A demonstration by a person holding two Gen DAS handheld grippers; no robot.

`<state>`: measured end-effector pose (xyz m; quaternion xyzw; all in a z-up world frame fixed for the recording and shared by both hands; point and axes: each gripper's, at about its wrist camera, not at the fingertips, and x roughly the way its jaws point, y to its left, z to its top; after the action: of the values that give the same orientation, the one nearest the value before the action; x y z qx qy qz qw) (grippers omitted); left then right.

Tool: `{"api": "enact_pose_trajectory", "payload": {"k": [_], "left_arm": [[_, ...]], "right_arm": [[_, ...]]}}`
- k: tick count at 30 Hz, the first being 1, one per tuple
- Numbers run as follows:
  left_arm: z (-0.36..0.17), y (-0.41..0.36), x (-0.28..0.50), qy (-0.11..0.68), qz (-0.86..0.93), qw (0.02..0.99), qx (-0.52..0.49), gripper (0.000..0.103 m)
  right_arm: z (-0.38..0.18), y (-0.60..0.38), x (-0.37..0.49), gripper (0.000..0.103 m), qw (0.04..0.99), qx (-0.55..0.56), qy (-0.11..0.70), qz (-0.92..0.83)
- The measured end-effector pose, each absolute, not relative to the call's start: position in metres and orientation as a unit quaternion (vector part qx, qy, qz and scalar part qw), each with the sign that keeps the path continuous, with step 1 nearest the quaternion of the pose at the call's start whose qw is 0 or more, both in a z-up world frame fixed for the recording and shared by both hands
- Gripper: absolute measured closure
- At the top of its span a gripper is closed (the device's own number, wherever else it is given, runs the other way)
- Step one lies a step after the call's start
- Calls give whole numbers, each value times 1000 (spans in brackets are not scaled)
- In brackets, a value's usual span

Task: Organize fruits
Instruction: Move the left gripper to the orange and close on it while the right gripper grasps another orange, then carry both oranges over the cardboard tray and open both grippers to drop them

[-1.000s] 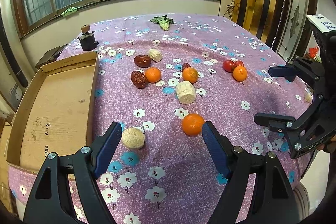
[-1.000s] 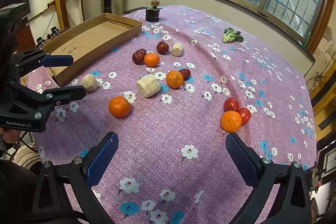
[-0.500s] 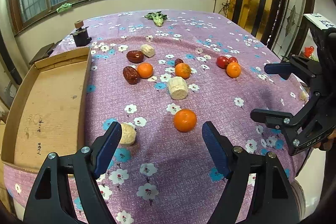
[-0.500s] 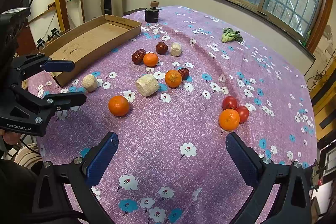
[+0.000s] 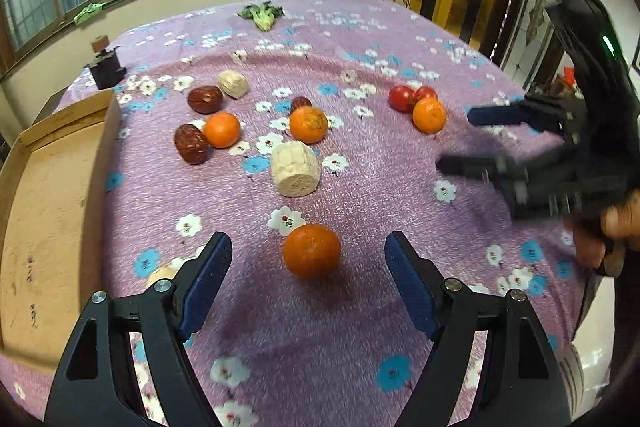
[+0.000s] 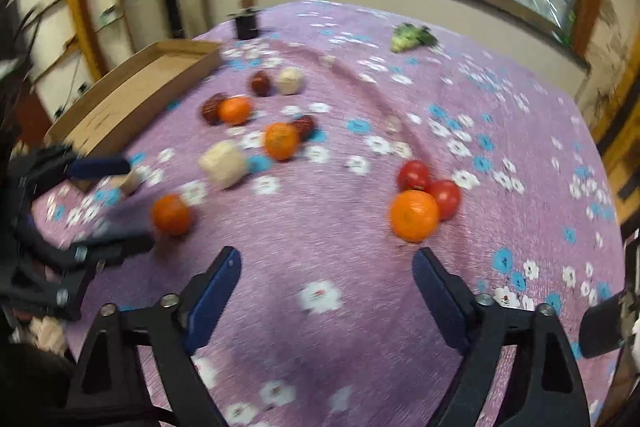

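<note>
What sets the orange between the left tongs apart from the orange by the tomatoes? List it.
The near orange lies alone on the cloth, framed by the open left tongs; the far orange touches two tomatoes. The near orange is a deeper orange; the far orange looks paler and yellower. The right tongs point toward the far orange, not yet around it. Both are round and ungripped.
</note>
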<state>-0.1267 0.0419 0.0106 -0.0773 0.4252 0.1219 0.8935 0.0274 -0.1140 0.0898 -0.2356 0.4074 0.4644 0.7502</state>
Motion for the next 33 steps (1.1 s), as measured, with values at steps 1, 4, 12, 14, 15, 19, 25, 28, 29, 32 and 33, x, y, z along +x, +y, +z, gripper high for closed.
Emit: {"api": "enact_pose_trajectory", "payload": {"k": [1, 4, 12, 14, 15, 19, 25, 28, 29, 32, 33], "left_arm": [[7, 42, -123, 428, 117, 893, -76, 24], [-1, 41, -116, 439, 111, 889, -71, 24], [-13, 44, -110, 449, 78, 886, -88, 55], [-13, 45, -111, 447, 77, 887, -92, 65], [-12, 46, -112, 445, 78, 887, -94, 68], [-11, 50, -116, 443, 71, 887, -108, 72], [-9, 53, -125, 442, 71, 887, -117, 72], [-4, 57, -133, 436, 76, 888, -124, 72], [-2, 59, -136, 434, 78, 888, -127, 72], [4, 64, -144, 425, 88, 891, -132, 72], [6, 66, -147, 423, 90, 892, -133, 72]], "right_arm": [[86, -113, 40, 26, 754, -218, 421, 455], [79, -110, 68, 38, 758, -179, 443, 444], [66, -99, 89, 47, 774, -196, 437, 414], [65, -99, 87, 51, 775, -209, 437, 407], [64, -99, 86, 56, 775, -212, 437, 405], [63, -102, 82, 66, 770, -205, 442, 412], [74, -111, 68, 67, 764, -172, 447, 432], [85, -115, 55, 67, 759, -157, 445, 449], [88, -116, 51, 67, 758, -154, 443, 453], [96, -114, 35, 67, 754, -150, 437, 467], [98, -113, 30, 67, 751, -148, 437, 472]]}}
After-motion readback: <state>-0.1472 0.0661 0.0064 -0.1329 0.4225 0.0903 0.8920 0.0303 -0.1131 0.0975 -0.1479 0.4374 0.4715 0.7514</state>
